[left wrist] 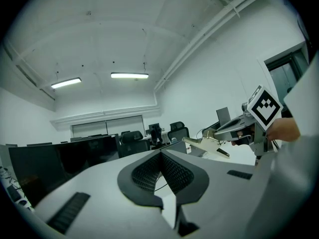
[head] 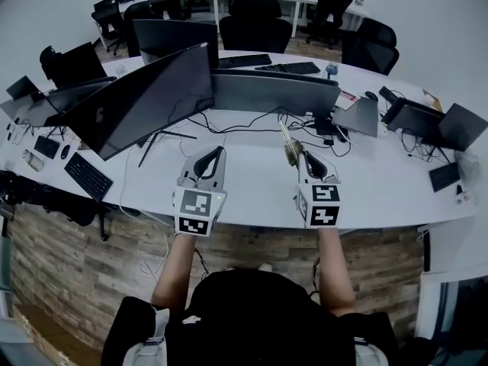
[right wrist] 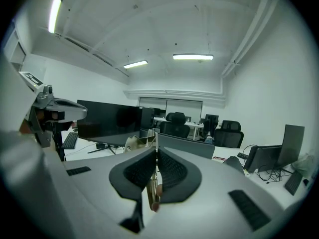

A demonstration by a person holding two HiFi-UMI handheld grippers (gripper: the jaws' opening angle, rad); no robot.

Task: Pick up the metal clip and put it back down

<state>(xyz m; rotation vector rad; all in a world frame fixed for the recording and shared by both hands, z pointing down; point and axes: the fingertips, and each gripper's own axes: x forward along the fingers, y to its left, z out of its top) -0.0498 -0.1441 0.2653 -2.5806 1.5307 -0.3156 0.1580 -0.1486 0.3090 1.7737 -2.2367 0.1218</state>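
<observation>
Person [head: 255,319] at bottom, forearms extended over the white desk [head: 252,197]. Right gripper [head: 305,155]: jaws pinched on the metal clip [head: 288,145], which sticks out ahead of the tips and is held in the air, clear of the desk surface. Left gripper [head: 219,151]: jaws pressed together with nothing between them, held beside the right gripper and apart from the clip. Dark monitors [head: 145,101] stand beyond both grippers, with cables trailing across the desk behind the clip.

Grey left gripper [head: 216,152], grey right gripper [head: 302,155], square-marker cubes [head: 200,212], black top [head: 259,319]
</observation>
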